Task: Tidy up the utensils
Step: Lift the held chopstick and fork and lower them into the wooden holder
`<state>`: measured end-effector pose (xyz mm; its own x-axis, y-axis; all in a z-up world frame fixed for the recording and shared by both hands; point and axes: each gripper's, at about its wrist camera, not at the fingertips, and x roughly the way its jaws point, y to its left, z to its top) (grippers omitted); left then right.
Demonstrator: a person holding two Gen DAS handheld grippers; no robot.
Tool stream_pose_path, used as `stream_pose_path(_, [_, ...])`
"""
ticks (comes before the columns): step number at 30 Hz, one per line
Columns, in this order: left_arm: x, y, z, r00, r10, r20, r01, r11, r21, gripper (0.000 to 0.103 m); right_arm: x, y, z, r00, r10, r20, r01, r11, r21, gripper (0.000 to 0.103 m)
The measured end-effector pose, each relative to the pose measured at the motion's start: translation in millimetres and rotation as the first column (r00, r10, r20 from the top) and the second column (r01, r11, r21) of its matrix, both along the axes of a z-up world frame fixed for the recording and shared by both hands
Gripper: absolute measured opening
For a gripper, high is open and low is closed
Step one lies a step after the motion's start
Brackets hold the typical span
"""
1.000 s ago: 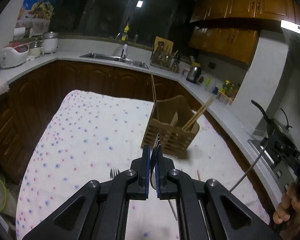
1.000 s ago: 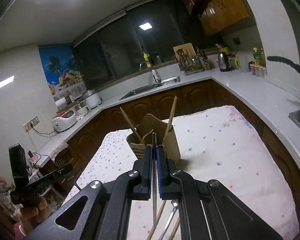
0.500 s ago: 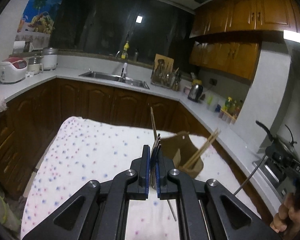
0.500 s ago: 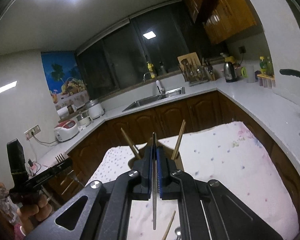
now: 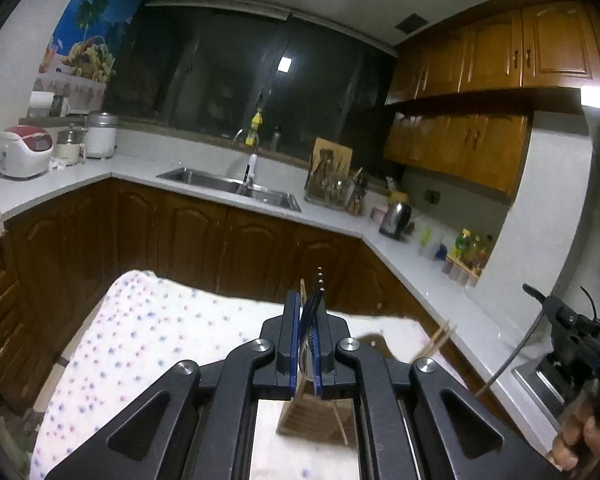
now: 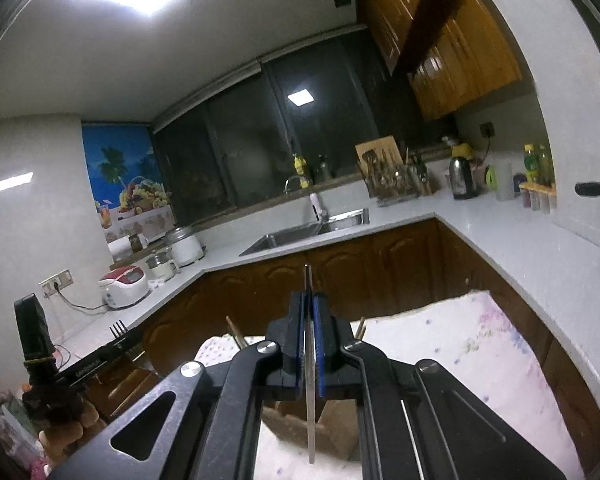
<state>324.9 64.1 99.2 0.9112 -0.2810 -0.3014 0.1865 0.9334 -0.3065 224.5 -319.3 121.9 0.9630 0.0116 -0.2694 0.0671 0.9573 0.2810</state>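
Both wrist cams sit just behind their own jaws, looking fwd & slightly down over a dotted tablecloth (image 5: pixel 148 344) toward the sink (image 5: pixel 228 184) counter. Left cam faces it from the left, right cam from the right; both share sink (image 6: pixel 308 236), window, kettle (image 6: pixel 462 176).

Spotted-cloth table (image 5: pixel 148 344) — wooden utensil holder (image 6: pixel 300 428) stands on it.

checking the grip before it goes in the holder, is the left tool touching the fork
Touching. In the left wrist view the left tool has its blue pads shut on the fork, no gap either side, tines sticking out past the tips.
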Motion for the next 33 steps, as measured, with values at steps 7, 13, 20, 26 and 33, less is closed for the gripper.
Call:
stream_pose_path(7, [34.1, -12.7, -13.2, 1.000, 0.011, 0.019, -0.011, 1.000, 0.003, 0.004, 22.9, -4.2, 5.9, 0.999, -0.007, 0.046, 0.007, 1.000, -0.004, 0.004])
stream_pose_path(13, [60.0, -31.9, -27.1, 0.999, 0.014, 0.035, -0.015, 0.999, 0.038, 0.004, 44.0, -2.8, -3.9, 0.999, -0.014, 0.045, 0.015, 1.000, -0.020, 0.004])
stream_pose_path(20, [90.2, -45.7, -59.4, 0.999, 0.012, -0.033, -0.011, 0.999, 0.044, 0.004, 60.3, -4.8, -33.4, 1.000, -0.028, 0.013, 0.028, 1.000, 0.007, 0.004])
stream_pose_path(26, [108.1, -57.2, -73.4, 0.996, 0.016, -0.083, -0.010, 0.997, 0.073, 0.004, 63.5, -14.3, -65.6, 0.998, -0.050, -0.029, 0.052, 0.996, 0.066, 0.004])
stream_pose_path(33, [109.8, -68.4, -76.5, 0.992, 0.021, -0.127, -0.009, 0.996, 0.093, 0.004, 71.6, -22.8, -89.5, 0.995, -0.051, -0.088, 0.061, 0.991, 0.121, 0.004])
